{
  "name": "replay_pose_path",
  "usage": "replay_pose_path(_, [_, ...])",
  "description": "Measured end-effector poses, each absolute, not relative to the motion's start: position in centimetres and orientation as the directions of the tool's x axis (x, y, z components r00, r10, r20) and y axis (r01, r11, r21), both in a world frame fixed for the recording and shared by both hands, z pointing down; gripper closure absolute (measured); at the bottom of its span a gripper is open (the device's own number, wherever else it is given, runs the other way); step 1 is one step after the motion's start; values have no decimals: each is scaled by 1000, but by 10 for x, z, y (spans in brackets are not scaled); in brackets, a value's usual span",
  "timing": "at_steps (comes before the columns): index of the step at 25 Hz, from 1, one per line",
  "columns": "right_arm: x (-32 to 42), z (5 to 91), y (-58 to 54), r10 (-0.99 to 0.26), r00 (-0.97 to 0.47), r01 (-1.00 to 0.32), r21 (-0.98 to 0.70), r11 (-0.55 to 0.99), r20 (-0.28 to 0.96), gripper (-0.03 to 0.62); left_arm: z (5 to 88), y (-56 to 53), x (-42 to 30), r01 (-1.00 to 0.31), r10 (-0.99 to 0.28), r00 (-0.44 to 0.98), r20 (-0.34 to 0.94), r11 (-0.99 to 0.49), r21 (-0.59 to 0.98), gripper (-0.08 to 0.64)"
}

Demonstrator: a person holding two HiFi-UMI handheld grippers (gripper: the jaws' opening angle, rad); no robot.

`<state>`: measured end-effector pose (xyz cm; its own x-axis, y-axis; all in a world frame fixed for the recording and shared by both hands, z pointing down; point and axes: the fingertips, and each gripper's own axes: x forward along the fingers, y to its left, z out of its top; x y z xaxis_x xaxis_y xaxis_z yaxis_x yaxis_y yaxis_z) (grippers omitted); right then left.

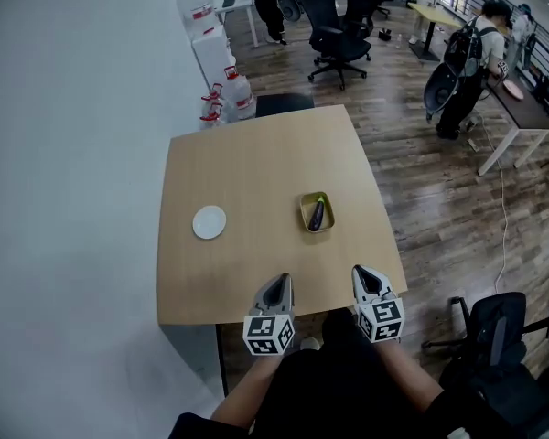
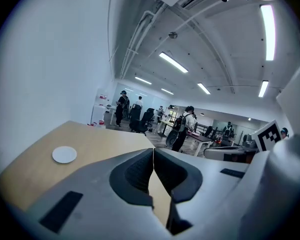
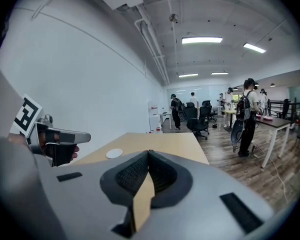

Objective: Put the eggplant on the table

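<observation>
A dark purple eggplant (image 1: pixel 317 214) lies in a small yellow-green dish (image 1: pixel 306 219) right of the middle of the light wooden table (image 1: pixel 256 163). A white round plate (image 1: pixel 209 222) rests on the table's left part and shows again as the plate (image 2: pixel 64 154) and the plate (image 3: pixel 114 153). My left gripper (image 1: pixel 276 284) and right gripper (image 1: pixel 366 276) hover over the table's near edge, both shut and empty. The jaw tips meet in the left gripper (image 2: pixel 153 150) view and the right gripper (image 3: pixel 149 152) view. The eggplant is hidden in both gripper views.
A white wall runs along the table's left. Water jugs (image 1: pixel 236 92) stand beyond the far edge. Black office chairs (image 1: pixel 340 35) and a person with a backpack (image 1: pixel 471 58) are at the back; another chair (image 1: pixel 499 332) sits at my right.
</observation>
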<state>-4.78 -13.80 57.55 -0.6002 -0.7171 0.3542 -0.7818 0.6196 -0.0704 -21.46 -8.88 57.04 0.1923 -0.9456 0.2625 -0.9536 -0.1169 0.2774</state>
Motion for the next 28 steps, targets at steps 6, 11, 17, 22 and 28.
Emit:
replay_pose_path(6, [-56, 569, -119, -720, -606, -769, -16, 639, 338, 532, 575, -73, -220, -963, -952, 174, 253, -110, 247, 543])
replay_pose_path(11, [-60, 563, -115, -729, -607, -771, -11, 637, 316, 532, 573, -65, -224, -967, -956, 167, 240, -111, 229, 543])
replay_pose_path(17, [-54, 558, -121, -743, -599, -779, -5, 626, 300, 532, 565, -67, -232, -970, -963, 150, 225, -99, 222, 543])
replay_pose_path(22, [-61, 550, -123, -739, -611, -771, 0, 637, 283, 532, 563, -69, -237, -968, -963, 146, 227, -92, 232, 543])
replay_pose_path(28, [-69, 541, -123, -728, -626, -751, 37, 660, 278, 532, 561, -75, -239, -964, -960, 148, 236, -87, 252, 543])
